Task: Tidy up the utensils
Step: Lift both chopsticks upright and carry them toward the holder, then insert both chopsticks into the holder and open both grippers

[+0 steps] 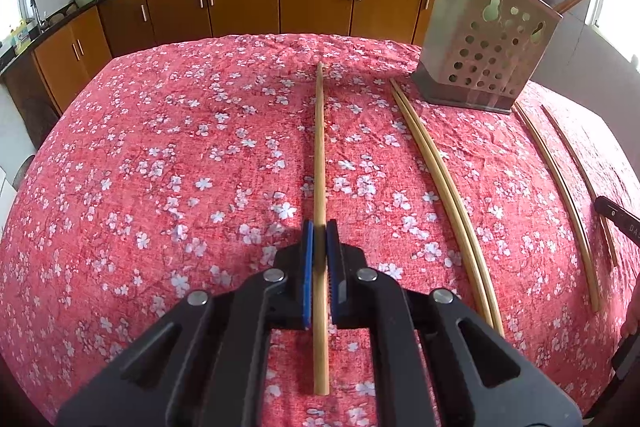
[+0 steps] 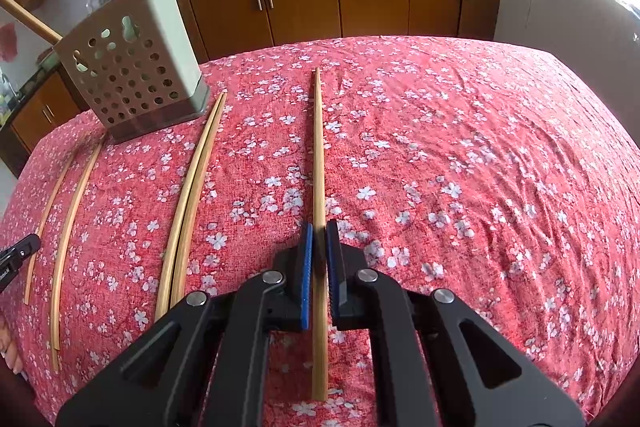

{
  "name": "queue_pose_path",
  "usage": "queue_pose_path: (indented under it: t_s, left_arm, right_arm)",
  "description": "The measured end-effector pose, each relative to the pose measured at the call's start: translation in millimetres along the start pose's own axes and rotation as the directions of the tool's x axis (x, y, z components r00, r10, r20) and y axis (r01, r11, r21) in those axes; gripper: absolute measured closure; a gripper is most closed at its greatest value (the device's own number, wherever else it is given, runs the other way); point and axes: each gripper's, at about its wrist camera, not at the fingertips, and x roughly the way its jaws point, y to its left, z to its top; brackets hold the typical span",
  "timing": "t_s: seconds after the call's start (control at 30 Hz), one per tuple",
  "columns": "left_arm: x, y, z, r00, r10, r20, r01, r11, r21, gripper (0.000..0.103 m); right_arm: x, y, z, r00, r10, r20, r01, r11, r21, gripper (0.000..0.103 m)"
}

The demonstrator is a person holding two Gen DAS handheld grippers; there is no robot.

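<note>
Left wrist view: the left gripper (image 1: 319, 227) has its blue pads clamped on a pale bamboo chopstick (image 1: 319, 147) lying along the red floral tablecloth (image 1: 160, 167); the perforated metal utensil holder (image 1: 484, 47) stands far right, its contents cut off above. Right wrist view: the right gripper (image 2: 319, 229) likewise pinches another bamboo chopstick (image 2: 319, 155), the holder (image 2: 136, 67) standing far left.

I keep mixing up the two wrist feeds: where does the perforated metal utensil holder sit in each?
Left wrist: utensil holder stands upper right.
Right wrist: utensil holder stands upper left.
Shared landmark: the touching pair of chopsticks, whose far end lies just left of the holder's base in the left view and just right of it in the right view.
</note>
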Motion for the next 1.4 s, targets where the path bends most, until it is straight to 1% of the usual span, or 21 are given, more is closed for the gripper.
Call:
queue_pose_path:
  t_s: [0.07, 0.13, 0.27, 0.4, 0.57, 0.7, 0.83, 1.0, 1.07, 1.13, 1.2, 1.27, 1.33, 1.37, 1.4]
  left_arm:
    - [0.0, 1.5, 2.9, 1.000, -0.019, -0.019, 0.019, 1.000, -0.006, 0.095]
    - [-2.8, 3.1, 7.0, 0.999, -0.032, -0.014, 0.032, 0.999, -0.012, 0.095]
    - [-20.2, 4.6, 14.4, 0.998, -0.059, 0.027, 0.060, 0.998, -0.011, 0.095]
    - [-45.6, 4.7, 25.3, 0.991, -0.086, 0.097, 0.088, 0.996, -0.009, 0.095]
    - [-84.9, 6.7, 49.5, 0.969, -0.115, 0.218, 0.123, 0.992, -0.020, 0.095]
    - [-110.1, 2.8, 70.3, 0.946, -0.124, 0.300, 0.133, 0.991, -0.008, 0.095]
    - [-123.5, 0.4, 86.6, 0.932, -0.136, 0.336, 0.144, 0.990, -0.001, 0.095]
    - [-132.3, -1.7, 98.1, 0.924, -0.138, 0.357, 0.145, 0.989, 0.006, 0.096]
    - [-140.1, -4.1, 103.2, 0.918, -0.155, 0.364, 0.158, 0.987, 0.022, 0.096]
    - [-149.3, -6.4, 106.6, 0.915, -0.173, 0.364, 0.170, 0.985, 0.040, 0.096]
    - [-161.1, -11.6, 111.9, 0.910, -0.206, 0.361, 0.196, 0.978, 0.066, 0.096]
    - [-172.5, -16.0, 115.2, 0.902, -0.234, 0.362, 0.216, 0.972, 0.090, 0.096]
    - [-185.0, -24.1, 119.9, 0.892, -0.254, 0.375, 0.229, 0.967, 0.110, 0.096]
    - [-191.3, -28.4, 121.9, 0.885, -0.260, 0.386, 0.232, 0.965, 0.120, 0.096]
    - [-199.4, -33.6, 125.4, 0.873, -0.269, 0.407, 0.236, 0.963, 0.130, 0.096]
  right_arm:
    - [-3.6, -2.0, 1.2, 1.000, -0.002, 0.016, 0.002, 1.000, 0.008, 0.095]
    - [-14.2, -3.8, 4.9, 0.999, 0.011, 0.050, -0.012, 1.000, 0.020, 0.095]
    - [-40.2, -4.9, 14.6, 0.990, 0.024, 0.136, -0.027, 0.999, 0.021, 0.095]
    - [-67.4, -6.4, 22.6, 0.971, 0.028, 0.235, -0.035, 0.999, 0.024, 0.095]
    - [-96.1, -5.7, 34.1, 0.938, 0.034, 0.344, -0.045, 0.999, 0.026, 0.095]
    - [-110.9, -3.0, 43.9, 0.917, 0.047, 0.397, -0.059, 0.998, 0.020, 0.095]
    - [-116.2, -0.7, 50.7, 0.905, 0.055, 0.422, -0.066, 0.998, 0.011, 0.096]
    - [-124.9, 5.6, 56.8, 0.897, 0.061, 0.438, -0.072, 0.997, 0.009, 0.096]
    - [-129.9, 7.2, 60.6, 0.894, 0.087, 0.439, -0.103, 0.995, 0.013, 0.096]
    - [-138.3, 10.3, 67.5, 0.892, 0.132, 0.432, -0.153, 0.988, 0.013, 0.096]
    - [-148.0, 14.7, 74.0, 0.887, 0.180, 0.425, -0.200, 0.980, 0.002, 0.096]
    - [-160.5, 20.1, 82.2, 0.875, 0.245, 0.417, -0.260, 0.965, -0.022, 0.096]
    - [-174.0, 27.9, 89.5, 0.859, 0.303, 0.414, -0.309, 0.950, -0.052, 0.096]
    - [-179.2, 30.9, 92.2, 0.851, 0.320, 0.415, -0.324, 0.944, -0.064, 0.096]
    - [-184.8, 35.5, 95.8, 0.842, 0.339, 0.420, -0.339, 0.938, -0.077, 0.096]
